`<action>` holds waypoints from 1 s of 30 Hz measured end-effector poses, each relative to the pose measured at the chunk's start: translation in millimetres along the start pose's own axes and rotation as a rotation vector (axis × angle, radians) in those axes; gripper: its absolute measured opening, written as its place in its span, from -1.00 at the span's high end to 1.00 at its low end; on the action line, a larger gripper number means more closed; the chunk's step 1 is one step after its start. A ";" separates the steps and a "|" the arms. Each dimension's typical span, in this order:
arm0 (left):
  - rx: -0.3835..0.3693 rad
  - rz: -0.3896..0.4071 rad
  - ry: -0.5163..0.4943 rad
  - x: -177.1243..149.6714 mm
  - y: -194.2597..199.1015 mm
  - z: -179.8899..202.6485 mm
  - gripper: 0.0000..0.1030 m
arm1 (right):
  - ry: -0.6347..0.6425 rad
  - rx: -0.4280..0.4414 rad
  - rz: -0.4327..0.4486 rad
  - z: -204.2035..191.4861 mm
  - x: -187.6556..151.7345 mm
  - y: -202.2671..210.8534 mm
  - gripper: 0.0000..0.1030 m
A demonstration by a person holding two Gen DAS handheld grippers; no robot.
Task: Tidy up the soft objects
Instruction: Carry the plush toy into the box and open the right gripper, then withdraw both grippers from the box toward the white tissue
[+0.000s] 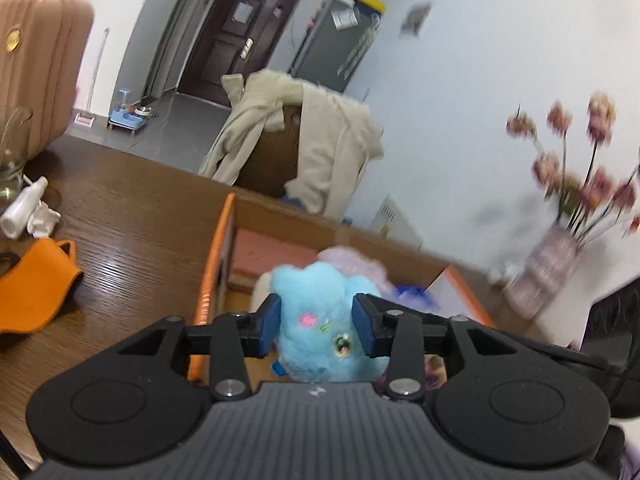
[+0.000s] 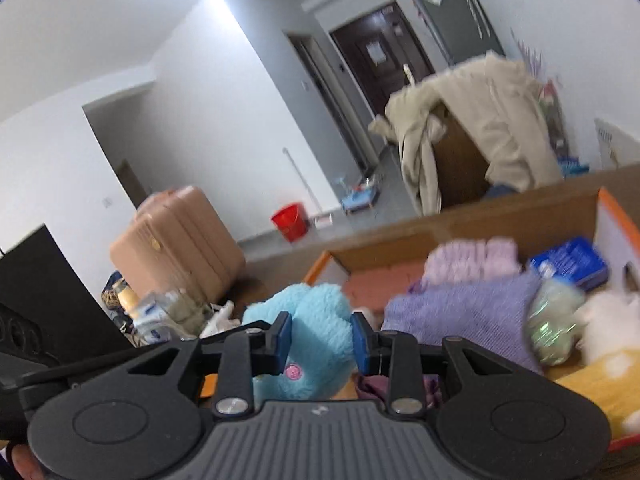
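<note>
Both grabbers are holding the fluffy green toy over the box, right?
Not quite: the fluffy toy is blue, not green, as the left wrist view shows. The left hand-held gripper and the right hand-held gripper do both hold it over the cardboard box.

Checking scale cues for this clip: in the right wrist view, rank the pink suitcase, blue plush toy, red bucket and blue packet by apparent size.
1. pink suitcase
2. blue plush toy, though it sits nearest the camera, so this ranking is unsure
3. blue packet
4. red bucket, farthest away
</note>
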State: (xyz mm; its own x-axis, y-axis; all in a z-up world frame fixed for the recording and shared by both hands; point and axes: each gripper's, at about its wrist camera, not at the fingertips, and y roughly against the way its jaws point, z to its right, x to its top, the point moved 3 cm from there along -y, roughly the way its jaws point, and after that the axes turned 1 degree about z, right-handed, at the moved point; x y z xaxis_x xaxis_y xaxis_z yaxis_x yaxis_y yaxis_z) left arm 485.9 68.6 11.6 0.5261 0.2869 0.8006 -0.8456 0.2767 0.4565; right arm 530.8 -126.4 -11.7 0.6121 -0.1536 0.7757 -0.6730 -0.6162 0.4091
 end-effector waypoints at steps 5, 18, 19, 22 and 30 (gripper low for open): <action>0.060 0.058 -0.008 5.5 3.5 -13.0 -0.04 | 0.020 -0.039 -0.133 9.4 -23.8 -43.5 0.65; 0.072 0.155 -0.097 10.8 40.3 6.8 -0.17 | 0.163 -0.120 -0.013 -12.5 -12.9 -14.0 0.59; 0.067 0.170 -0.108 9.4 49.1 10.5 -0.31 | 0.167 -0.120 0.015 -14.6 -6.5 -3.7 0.54; 0.058 0.178 -0.149 -0.6 73.9 23.1 -0.38 | 0.171 -0.113 0.109 -19.6 9.2 38.1 0.22; 0.038 0.215 -0.178 -43.3 150.5 39.5 -0.72 | 0.275 -0.185 0.125 -39.7 -7.4 129.3 -0.03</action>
State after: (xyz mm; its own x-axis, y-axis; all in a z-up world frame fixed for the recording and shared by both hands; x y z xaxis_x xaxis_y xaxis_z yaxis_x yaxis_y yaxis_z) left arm 332.3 61.6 61.0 0.3129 0.1687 0.9347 -0.9406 0.1913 0.2803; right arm 422.8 -174.2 54.6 0.4028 0.0100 0.9152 -0.8149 -0.4513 0.3636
